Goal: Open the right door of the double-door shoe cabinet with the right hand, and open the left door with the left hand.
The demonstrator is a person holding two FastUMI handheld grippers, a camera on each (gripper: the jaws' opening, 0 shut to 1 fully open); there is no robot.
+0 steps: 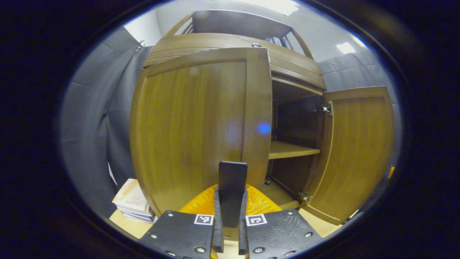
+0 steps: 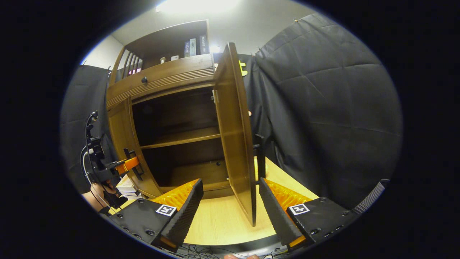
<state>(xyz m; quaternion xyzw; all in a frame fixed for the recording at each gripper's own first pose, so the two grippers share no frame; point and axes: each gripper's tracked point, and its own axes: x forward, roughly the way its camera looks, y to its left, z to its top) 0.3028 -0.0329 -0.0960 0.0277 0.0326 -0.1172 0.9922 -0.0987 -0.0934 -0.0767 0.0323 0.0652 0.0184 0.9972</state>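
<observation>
The brown wooden shoe cabinet [image 1: 230, 43] stands on a table. In the left gripper view my left gripper [image 1: 231, 203] is shut on the dark upright handle [image 1: 233, 180] of the left door [image 1: 190, 126], which is swung partly out. The right door [image 1: 359, 151] stands wide open, baring an inner shelf [image 1: 293, 149]. In the right gripper view my right gripper [image 2: 230, 183] is open, one finger on each side of the right door [image 2: 233, 136], seen edge-on, touching neither face. That door's dark handle [image 2: 259, 158] is on its far side. The left gripper [image 2: 124, 166] shows at the left door [image 2: 120, 144].
The cabinet sits on a light wooden table [image 2: 215, 219]. A stack of books [image 1: 133, 201] lies left of the cabinet. More books [image 2: 194, 46] stand on its top shelf, above a drawer with a knob [image 2: 143, 80]. Black cloth walls [image 2: 323, 108] close in both sides.
</observation>
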